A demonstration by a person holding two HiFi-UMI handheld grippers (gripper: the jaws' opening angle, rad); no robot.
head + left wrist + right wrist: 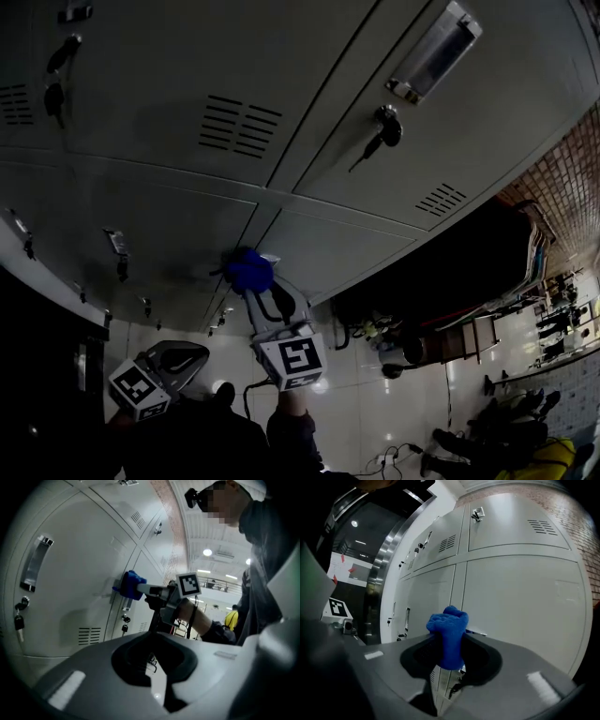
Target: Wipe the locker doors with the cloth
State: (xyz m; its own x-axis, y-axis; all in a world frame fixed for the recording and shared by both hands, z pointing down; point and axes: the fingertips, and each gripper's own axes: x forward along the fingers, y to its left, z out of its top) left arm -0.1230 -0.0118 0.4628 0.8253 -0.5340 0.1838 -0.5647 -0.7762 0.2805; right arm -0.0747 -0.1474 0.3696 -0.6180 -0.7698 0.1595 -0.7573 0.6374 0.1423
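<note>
With the right gripper (449, 645) pinching the cloth (449, 624) against the door (159, 225) and the left gripper (153, 641) closed and empty, firm overlapping strokes seemed best.

Locker doors (169, 103), cloth (248, 270) and two grippers: positions.
Cloth between the jaws of the right gripper (253, 283), touching the doors at the seam between two lower ones. Left gripper (183, 359) to the left of the right one, nearer the person, apart from the doors. Key (380, 136) in a lock up and right of the cloth; handle (434, 52) above the key. Floor (375, 412) below the lockers.
</note>
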